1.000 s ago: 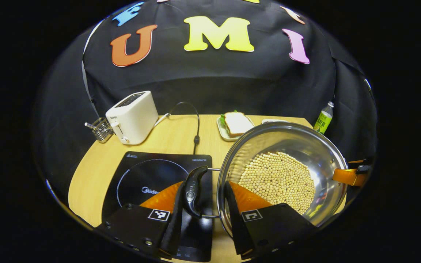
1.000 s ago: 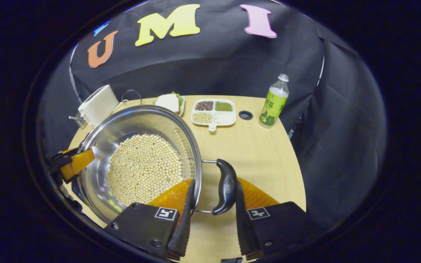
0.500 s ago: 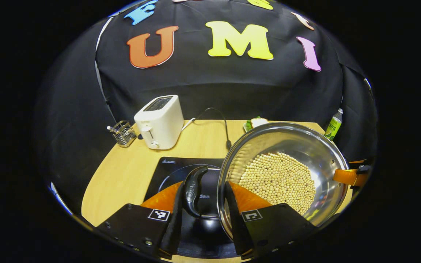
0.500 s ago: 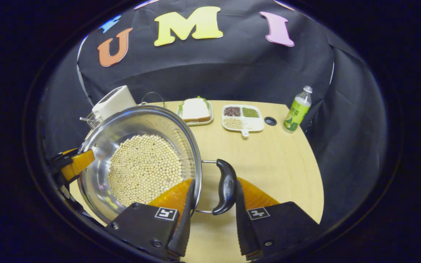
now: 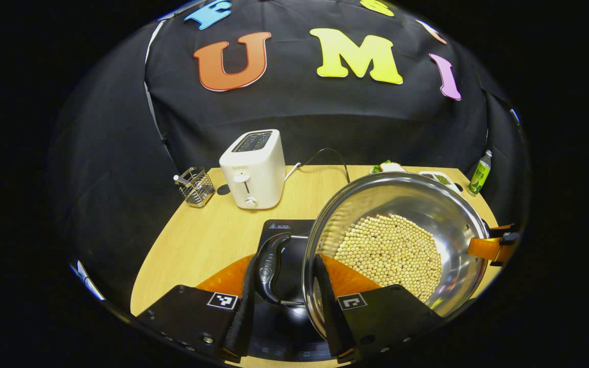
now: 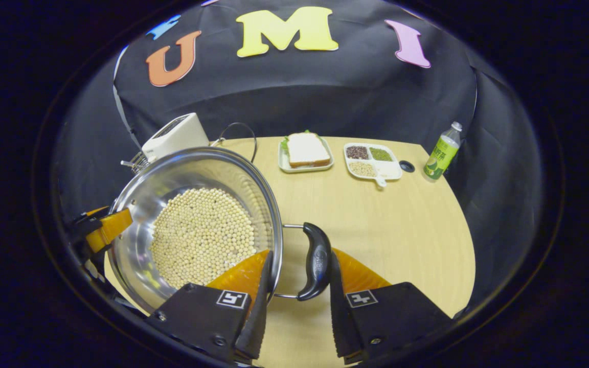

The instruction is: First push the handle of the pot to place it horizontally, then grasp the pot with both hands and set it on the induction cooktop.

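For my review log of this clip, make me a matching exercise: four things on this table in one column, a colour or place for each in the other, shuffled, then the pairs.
Things:
1. toaster
2. bottle
3. pot
4. sandwich

Descriptions:
A. green label, at the table's far right edge
B. shiny steel, holding pale round beans
C. white, beside a small wire basket
D. on a small plate next to a divided tray of grains

Pairs: 1-C, 2-A, 3-B, 4-D
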The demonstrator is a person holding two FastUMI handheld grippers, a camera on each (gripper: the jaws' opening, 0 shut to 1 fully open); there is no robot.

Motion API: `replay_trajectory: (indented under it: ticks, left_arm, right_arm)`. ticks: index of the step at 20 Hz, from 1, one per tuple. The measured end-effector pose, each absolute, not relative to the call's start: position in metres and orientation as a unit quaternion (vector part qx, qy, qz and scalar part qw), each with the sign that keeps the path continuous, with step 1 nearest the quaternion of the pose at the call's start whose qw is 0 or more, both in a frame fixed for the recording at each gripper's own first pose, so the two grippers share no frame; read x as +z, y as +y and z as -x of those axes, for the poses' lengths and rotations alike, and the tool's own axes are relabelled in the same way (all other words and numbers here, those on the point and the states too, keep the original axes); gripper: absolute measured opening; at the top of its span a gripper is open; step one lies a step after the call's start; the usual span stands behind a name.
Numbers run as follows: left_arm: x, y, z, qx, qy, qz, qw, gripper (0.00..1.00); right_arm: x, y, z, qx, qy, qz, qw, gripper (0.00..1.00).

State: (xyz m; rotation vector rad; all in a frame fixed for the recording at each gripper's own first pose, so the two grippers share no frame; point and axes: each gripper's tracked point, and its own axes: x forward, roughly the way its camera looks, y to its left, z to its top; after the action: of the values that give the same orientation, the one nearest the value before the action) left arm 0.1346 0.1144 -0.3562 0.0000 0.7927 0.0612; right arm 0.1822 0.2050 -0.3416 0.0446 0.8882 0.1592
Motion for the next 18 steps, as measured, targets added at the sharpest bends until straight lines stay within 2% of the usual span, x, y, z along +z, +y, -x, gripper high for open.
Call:
replay_trajectory:
  ticks: [1,18]
  left_arm:
    - [-0.360,0.121,-0.135,0.031,0.389,-0.001,0.921,0.56]
    - [-0.401,0.170,-0.149,0.032,0.408,-0.014,0.912,0.56]
  right_arm:
    - [-0.345,0.212,-0.182,0.078,0.432,-0.022,0.898,0.53]
    - [-0.374,0.274,-0.187,0.053,0.455,-0.022,0.889,0.53]
